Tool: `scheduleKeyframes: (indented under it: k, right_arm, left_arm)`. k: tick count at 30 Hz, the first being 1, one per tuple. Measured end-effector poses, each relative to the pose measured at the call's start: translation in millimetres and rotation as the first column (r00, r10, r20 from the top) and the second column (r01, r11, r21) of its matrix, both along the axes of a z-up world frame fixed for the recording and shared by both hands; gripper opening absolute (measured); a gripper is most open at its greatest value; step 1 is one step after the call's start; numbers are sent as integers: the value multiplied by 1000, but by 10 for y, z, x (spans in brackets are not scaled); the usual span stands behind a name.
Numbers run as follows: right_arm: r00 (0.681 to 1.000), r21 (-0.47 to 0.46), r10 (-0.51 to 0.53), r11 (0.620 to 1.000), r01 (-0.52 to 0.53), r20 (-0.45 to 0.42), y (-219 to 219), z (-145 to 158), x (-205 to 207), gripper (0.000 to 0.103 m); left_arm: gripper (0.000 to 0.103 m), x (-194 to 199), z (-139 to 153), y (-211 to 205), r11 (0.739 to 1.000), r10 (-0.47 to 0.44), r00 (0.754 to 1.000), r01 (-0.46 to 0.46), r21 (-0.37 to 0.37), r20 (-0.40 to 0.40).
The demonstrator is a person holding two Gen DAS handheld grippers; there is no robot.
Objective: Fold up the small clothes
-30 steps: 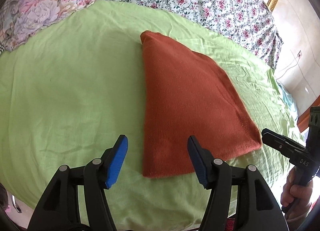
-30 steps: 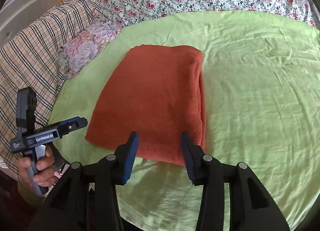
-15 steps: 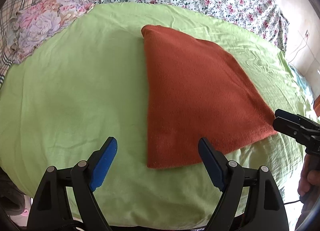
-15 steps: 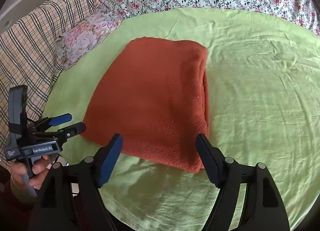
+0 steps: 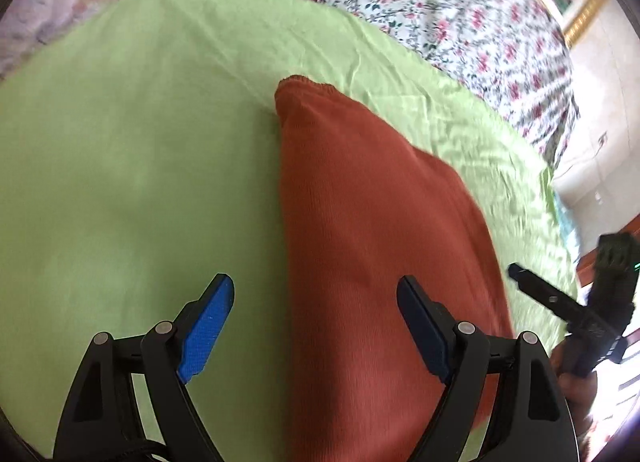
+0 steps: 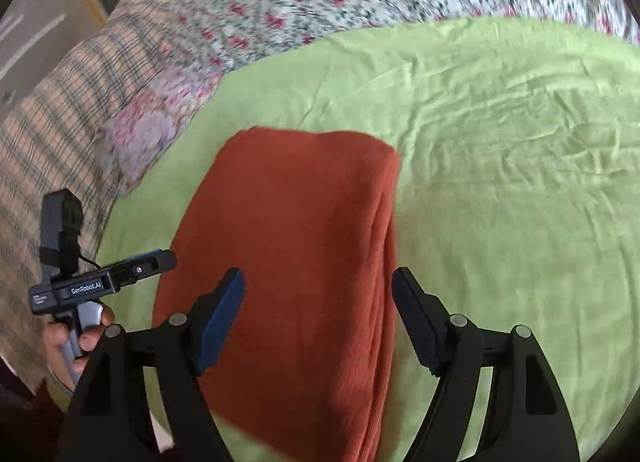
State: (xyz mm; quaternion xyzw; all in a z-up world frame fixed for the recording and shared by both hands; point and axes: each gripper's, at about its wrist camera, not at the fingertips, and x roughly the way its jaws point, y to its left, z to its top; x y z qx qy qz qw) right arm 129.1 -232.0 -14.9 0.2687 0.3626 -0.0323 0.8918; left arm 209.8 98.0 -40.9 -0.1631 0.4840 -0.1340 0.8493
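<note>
Rust-red cloth (image 5: 372, 246) folded on green sheet (image 5: 132, 150) | left gripper (image 5: 316, 322) jaws apart | right gripper (image 6: 318, 310) jaws closing, unclamped

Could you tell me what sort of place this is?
Most likely a bedroom: a folded rust-orange cloth lies on a green sheet spread over a bed, with a floral bedspread and a plaid blanket behind.

both views are smeared by motion, worst toward the rims: the floral cover (image 5: 420, 6) and the picture frame (image 5: 580, 18) are streaked. the cloth (image 5: 360, 242) runs off the bottom edge in the left view, its near end hidden behind the left gripper (image 5: 316, 322) arms. in the right view its near corner is also cut off below. the right gripper (image 5: 560, 302) is blurred at the left view's edge, so its jaws cannot be read there. the hand (image 6: 76, 338) is half hidden by the handle.
</note>
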Motion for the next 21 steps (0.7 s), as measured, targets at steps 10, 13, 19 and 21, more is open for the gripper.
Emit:
scheduleKeyframes:
  k: [10,13,19,21]
  right_arm:
    - [996,94,-40,994,47,-76,-434,-274,636,11]
    - [996,32,-54,998,57,-66,-395,-238,583,11]
    - [995,45,-64,997,68,-83,-410,-318,587,14]
    - [995,53,-76,995,79,-58,-399,-194,475,15]
  left_arm:
    - [57,810,-116,73,995,80,997,-79,60,-7]
    - [53,971,-176,-44,981,86,996,-87,176,12]
    - [46,1159,-107,-64,973,97,995,-101,208,29]
    - [45,1031,-4,-28,972,105,993,-115,206,54]
